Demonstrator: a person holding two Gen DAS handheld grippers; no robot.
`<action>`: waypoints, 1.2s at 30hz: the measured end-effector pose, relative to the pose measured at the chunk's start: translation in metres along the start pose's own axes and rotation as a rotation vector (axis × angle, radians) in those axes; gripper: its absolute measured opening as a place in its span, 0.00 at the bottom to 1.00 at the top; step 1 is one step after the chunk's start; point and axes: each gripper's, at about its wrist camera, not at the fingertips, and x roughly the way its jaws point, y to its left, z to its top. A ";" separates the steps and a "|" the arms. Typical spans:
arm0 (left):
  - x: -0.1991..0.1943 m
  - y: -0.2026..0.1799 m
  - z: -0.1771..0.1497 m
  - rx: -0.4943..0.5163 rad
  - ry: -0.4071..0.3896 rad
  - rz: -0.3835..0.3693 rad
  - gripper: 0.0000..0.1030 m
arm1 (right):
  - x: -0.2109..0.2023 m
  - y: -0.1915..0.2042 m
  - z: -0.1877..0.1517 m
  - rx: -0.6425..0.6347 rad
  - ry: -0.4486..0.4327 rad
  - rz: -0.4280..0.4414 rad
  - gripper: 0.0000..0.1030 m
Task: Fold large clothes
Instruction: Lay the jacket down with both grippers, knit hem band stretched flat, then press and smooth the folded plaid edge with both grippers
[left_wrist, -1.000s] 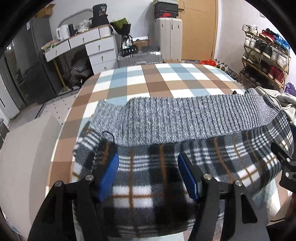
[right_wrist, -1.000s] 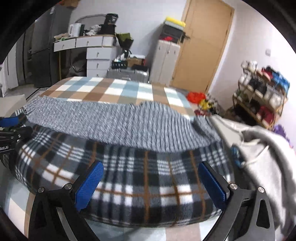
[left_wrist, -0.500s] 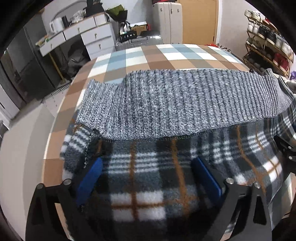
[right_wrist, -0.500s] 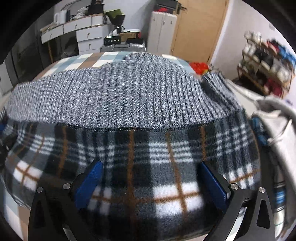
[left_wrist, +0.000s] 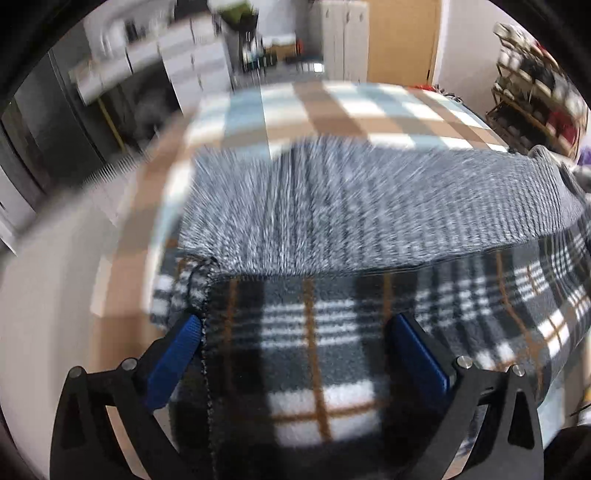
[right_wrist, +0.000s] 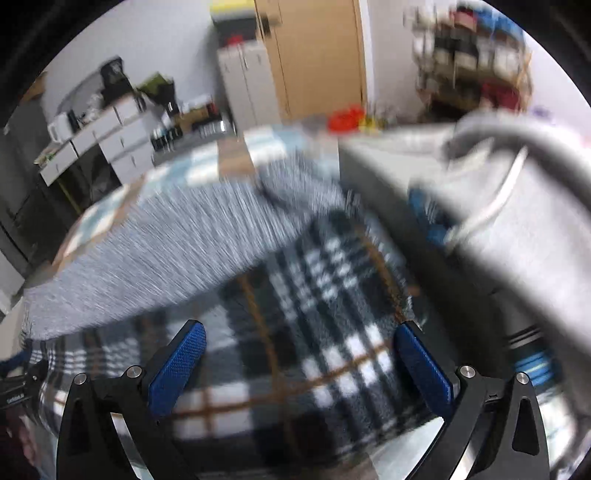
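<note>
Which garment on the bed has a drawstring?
The light grey garment at the right edge; a white cord hangs from it. The plaid garment with the knit hem under the grippers shows none.

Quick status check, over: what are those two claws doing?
Left gripper open, right gripper open. Plaid garment folded, released. Grey clothes pile alongside.

Black hand-held gripper (left_wrist: 293, 339), blue ridged pads (left_wrist: 173, 362), silver screws.

one plaid garment (left_wrist: 325, 332), two hand-held grippers (left_wrist: 295, 343)
</note>
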 end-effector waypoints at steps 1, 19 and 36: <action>0.003 0.007 0.001 -0.041 0.009 -0.032 0.99 | 0.007 -0.002 -0.001 0.009 0.029 0.022 1.00; -0.034 -0.086 -0.008 0.082 -0.068 -0.211 0.99 | -0.028 0.098 -0.020 -0.300 -0.031 0.065 1.00; -0.044 -0.118 -0.009 0.098 -0.068 -0.200 0.99 | -0.055 -0.007 0.001 0.099 -0.079 0.210 1.00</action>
